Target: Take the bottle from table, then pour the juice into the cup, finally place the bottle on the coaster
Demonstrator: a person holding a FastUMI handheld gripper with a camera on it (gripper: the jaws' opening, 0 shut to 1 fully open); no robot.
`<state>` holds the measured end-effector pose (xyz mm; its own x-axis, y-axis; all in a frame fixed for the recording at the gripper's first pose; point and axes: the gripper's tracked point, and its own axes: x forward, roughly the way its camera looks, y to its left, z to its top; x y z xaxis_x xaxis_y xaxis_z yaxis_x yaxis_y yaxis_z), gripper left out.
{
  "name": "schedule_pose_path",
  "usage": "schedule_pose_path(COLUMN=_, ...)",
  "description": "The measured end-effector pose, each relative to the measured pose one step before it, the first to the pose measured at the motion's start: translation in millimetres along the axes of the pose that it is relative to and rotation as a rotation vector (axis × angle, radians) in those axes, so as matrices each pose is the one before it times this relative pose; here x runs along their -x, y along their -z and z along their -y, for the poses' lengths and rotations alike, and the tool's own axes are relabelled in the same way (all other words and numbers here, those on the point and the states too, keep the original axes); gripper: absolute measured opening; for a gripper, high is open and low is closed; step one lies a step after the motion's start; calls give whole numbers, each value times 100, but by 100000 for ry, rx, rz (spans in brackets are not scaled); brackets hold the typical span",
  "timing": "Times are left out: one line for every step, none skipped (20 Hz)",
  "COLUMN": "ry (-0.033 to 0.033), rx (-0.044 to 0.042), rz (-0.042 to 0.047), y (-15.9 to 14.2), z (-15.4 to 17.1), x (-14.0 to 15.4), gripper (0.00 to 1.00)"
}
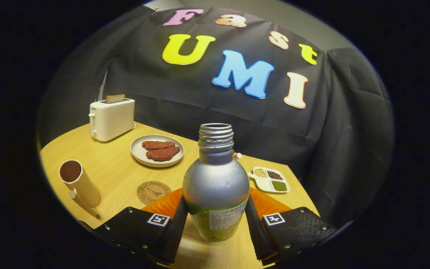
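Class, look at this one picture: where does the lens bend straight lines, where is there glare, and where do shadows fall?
Gripper view: fisheye bends the table edge; soft highlights on the bottle, which sits between the fingers of the gripper; the cup casts a short shadow toward the camera; focus stays sharp throughout.

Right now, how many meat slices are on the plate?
2. Both lie on the plate beyond the tongs: one slice nearer the toaster, the other slice overlapping it. More could hide beneath.

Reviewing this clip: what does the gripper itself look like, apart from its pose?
The gripper has two flat fingers set on wide dark blocks studded with small rivets. Each block carries a square black-and-white tag.
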<state>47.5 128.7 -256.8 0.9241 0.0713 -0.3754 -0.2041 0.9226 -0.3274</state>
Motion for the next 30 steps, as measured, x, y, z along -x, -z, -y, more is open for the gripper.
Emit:
schedule_pose_path(ry=-682, rx=3147, rz=862, y=-831, z=-355, x=235, gripper=76)
schedule_pose_path(ry=-299, rx=2772, rz=145, y=-685, z=-214, x=181, gripper=76)
schedule_pose_path(ry=-112, rx=2223, rz=642, y=-585, z=-221, x=273, gripper=76)
schedule_pose_path(ry=-159, rx=2148, rz=271, y=-497, z=-280, x=199, gripper=76)
schedule_pose_path(ry=-184, rx=2554, rz=-112, y=-486, z=-374, x=52, gripper=76)
schedule_pose_path(ry=161, rx=2914, rz=57, y=-515, z=-239, x=56, gripper=76)
schedule_pose_path(ry=328, rx=3413, rz=184, y=-375, z=-263, x=253, gripper=76)
schedule_pose_path(ry=-170, rx=3511, rz=312, y=-345, z=-320, x=115, gripper=76)
schedule_pose_path(ry=-489, rx=3450, rz=-33, y=-108, z=-285, x=154, gripper=76)
schedule_pose_path(ry=-370, rx=3474, rz=194, y=-244, z=-292, x=94, gripper=76)
schedule_pose_path(ry=-308, rx=3175, rz=163, y=-229, z=-401, x=62, gripper=76)
schedule_pose_path(ry=-102, rx=2599, rz=67, y=-152, z=-260, x=-6, gripper=76)
schedule_pose_path(ry=-204, rx=2504, rz=81, y=-101, z=-358, x=-138, gripper=76)
schedule_pose_path(ry=-333, rx=2599, rz=-50, y=-83, z=-341, x=-4, gripper=76)
schedule_pose_path(ry=-424, rx=2446, rz=116, y=-170, z=-465, x=133, gripper=76)
schedule_pose_path(ry=-151, rx=2588, rz=161, y=-217, z=-212, x=136, gripper=76)
schedule_pose_path(ry=-135, rx=2318, rz=149, y=-217, z=-176, x=8, gripper=76)
schedule_pose_path(ry=-310, rx=1749, rz=261, y=-167, z=-245, x=33, gripper=76)
schedule_pose_path(ry=-519, rx=1451, rz=209, y=1, z=-344, x=-26, gripper=76)
schedule_pose_path(ry=-304, rx=1782, rz=138, y=-43, z=-411, x=-16, gripper=76)
schedule_pose_path(ry=-39, rx=2316, rz=-193, y=-233, z=-268, x=-73, gripper=76)
schedule_pose_path(ry=299, rx=2956, rz=-441, y=-84, z=-146, x=-77, gripper=76)
schedule_pose_path(ry=476, rx=3152, rz=-209, y=-121, z=-247, x=-35, gripper=76)
schedule_pose_path(ry=377, rx=2960, rz=-23, y=-167, z=-172, x=1, gripper=76)
schedule_pose_path(ry=374, rx=3080, rz=339, y=-160, z=-278, x=-68, gripper=76)
schedule_pose_path(ry=94, rx=3033, rz=748, y=-268, z=-259, x=-3, gripper=76)
schedule_pose_path(ry=164, rx=2529, rz=818, y=-297, z=-92, x=-51, gripper=76)
schedule_pose_path(ry=-216, rx=2169, rz=771, y=-307, z=-187, x=2, gripper=76)
schedule_pose_path(ry=-257, rx=1378, rz=401, y=-80, z=-243, x=-200, gripper=77)
schedule_pose_path(ry=-348, rx=1045, rz=175, y=-113, z=-254, x=-145, gripper=76)
